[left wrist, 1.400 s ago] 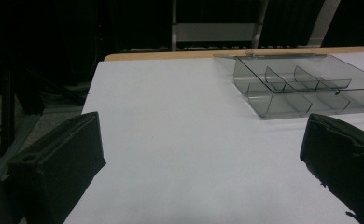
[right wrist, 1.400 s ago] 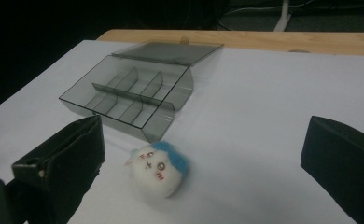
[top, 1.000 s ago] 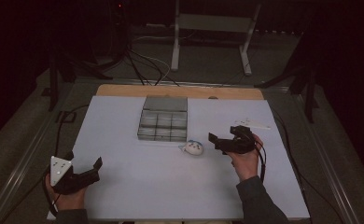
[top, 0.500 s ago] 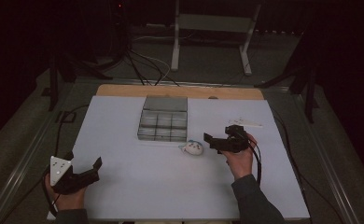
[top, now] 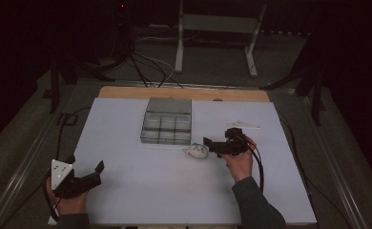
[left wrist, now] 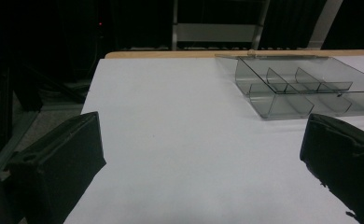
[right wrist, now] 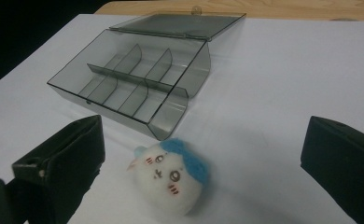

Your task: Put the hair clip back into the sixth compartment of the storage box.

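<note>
A small white plush toy (top: 197,151) with a blue top and a drawn face (right wrist: 171,175) lies on the white table, just in front of the clear compartment box (top: 167,122) (right wrist: 133,79) (left wrist: 301,88). The box stands with its lid folded back and its compartments bare. My right gripper (top: 207,142) (right wrist: 201,168) is open, its jaws on either side of the toy and close behind it, not touching. My left gripper (top: 97,168) (left wrist: 201,163) rests open near the front left corner, nothing between its jaws.
A thin white object (top: 243,125) lies on the table right of the box. The wooden table edge (top: 127,91) runs along the back. Cables (top: 62,124) trail off the left side, and a metal stand (top: 217,28) rises beyond the table in the dark.
My right gripper has moved left and slightly down toward the plush toy, now almost at it. The left gripper has stayed where it was.
</note>
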`<state>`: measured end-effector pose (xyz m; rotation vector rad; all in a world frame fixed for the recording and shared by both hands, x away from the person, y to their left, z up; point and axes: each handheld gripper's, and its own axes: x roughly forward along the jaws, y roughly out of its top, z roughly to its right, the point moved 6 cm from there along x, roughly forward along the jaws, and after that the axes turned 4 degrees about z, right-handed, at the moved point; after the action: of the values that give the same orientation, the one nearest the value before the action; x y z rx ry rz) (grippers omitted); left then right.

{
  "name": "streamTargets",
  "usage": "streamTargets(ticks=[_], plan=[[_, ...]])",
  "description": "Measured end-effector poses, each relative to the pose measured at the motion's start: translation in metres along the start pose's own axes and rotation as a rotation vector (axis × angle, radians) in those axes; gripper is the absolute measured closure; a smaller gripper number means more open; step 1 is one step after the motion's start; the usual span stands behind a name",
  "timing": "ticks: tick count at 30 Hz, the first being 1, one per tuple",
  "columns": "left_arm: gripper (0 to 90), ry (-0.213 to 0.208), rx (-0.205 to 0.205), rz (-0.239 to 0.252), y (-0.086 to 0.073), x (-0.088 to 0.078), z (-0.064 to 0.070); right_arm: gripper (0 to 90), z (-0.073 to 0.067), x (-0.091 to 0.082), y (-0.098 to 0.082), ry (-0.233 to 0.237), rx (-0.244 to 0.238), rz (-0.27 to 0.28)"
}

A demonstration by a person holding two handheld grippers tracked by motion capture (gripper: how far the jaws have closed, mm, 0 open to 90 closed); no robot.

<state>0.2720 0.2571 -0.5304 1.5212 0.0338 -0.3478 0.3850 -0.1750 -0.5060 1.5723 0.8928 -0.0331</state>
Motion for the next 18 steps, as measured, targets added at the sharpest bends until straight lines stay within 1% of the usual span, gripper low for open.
streamTargets(ticks=[3, 7, 8, 18], plan=[[0.6, 0.001, -0.002, 0.0, 0.0, 0.0, 0.0, 0.0, -0.001, 0.003, -0.001, 0.003, -0.002, -0.004], [0.6, 0.0, -0.002, 0.0, 0.0, 0.0, 0.0, 0.0, -0.001, 0.006, -0.003, 0.004, -0.013, -0.009], [0.6, 0.0, -0.002, 0.0, 0.0, 0.0, 0.0, 0.0, -0.002, 0.009, -0.005, 0.001, -0.021, -0.018], [0.6, 0.0, -0.011, 0.003, 0.0, 0.0, -0.001, 0.0, -0.003, 0.019, -0.011, 0.003, -0.024, -0.042]])
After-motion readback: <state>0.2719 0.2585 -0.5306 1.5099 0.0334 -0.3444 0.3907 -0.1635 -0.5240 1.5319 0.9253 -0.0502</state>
